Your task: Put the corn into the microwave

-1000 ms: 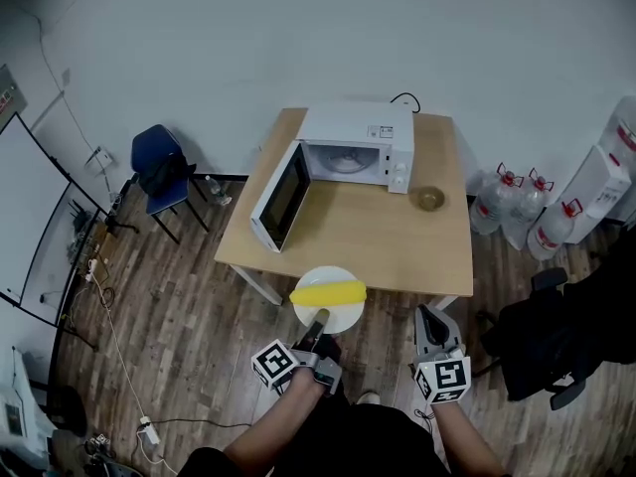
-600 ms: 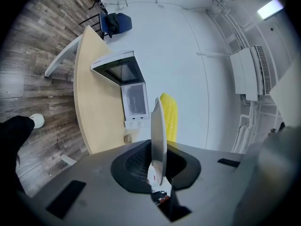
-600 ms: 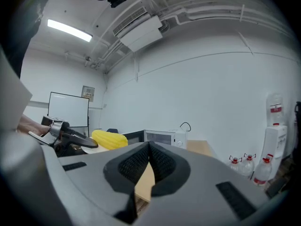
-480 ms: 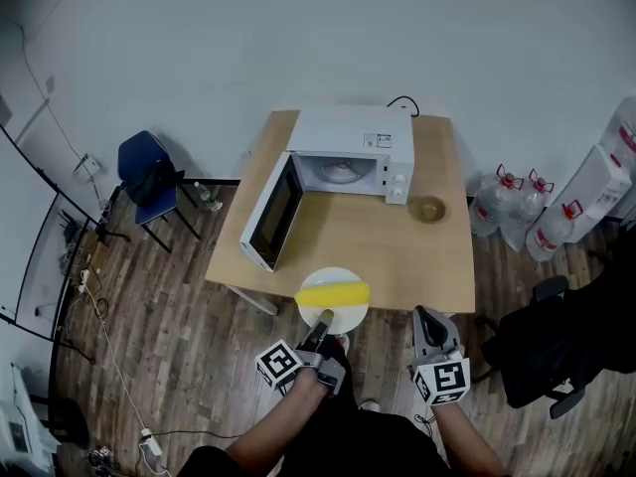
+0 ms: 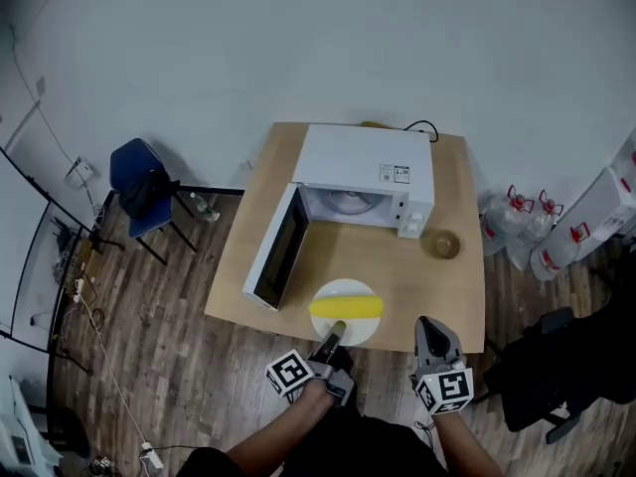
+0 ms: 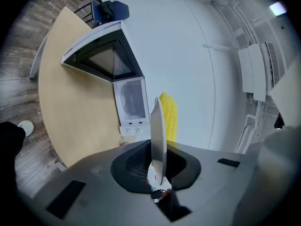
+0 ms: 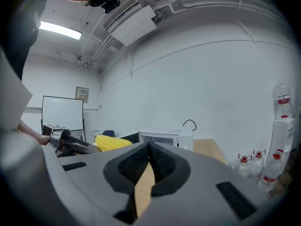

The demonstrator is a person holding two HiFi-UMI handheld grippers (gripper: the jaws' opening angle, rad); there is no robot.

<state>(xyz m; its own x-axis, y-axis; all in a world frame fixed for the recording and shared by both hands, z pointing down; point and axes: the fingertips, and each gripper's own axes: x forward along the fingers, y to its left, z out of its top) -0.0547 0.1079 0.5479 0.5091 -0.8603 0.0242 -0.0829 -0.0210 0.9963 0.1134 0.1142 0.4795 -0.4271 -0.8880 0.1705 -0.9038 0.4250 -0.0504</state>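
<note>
A yellow corn cob (image 5: 346, 307) lies on a white plate (image 5: 339, 288) held over the table's near edge. My left gripper (image 5: 335, 329) is shut on the plate's near rim. In the left gripper view the plate (image 6: 156, 135) stands edge-on between the jaws, with the corn (image 6: 168, 117) on its right side. The white microwave (image 5: 363, 162) stands at the back of the table, its door (image 5: 278, 248) swung open to the left and its cavity facing me. My right gripper (image 5: 429, 328) hovers to the right of the plate, shut on nothing. From the right gripper view the corn (image 7: 113, 143) shows at left.
A small glass bowl (image 5: 443, 243) sits on the wooden table (image 5: 437, 296) right of the microwave. Water bottles (image 5: 527, 227) stand on the floor at right, a blue chair (image 5: 139, 182) at left. A black office chair (image 5: 556, 376) is near my right side.
Both grippers and the plate with the corn have moved forward toward the table. The plate, earlier short of the table's edge, now hangs over it in front of the open microwave.
</note>
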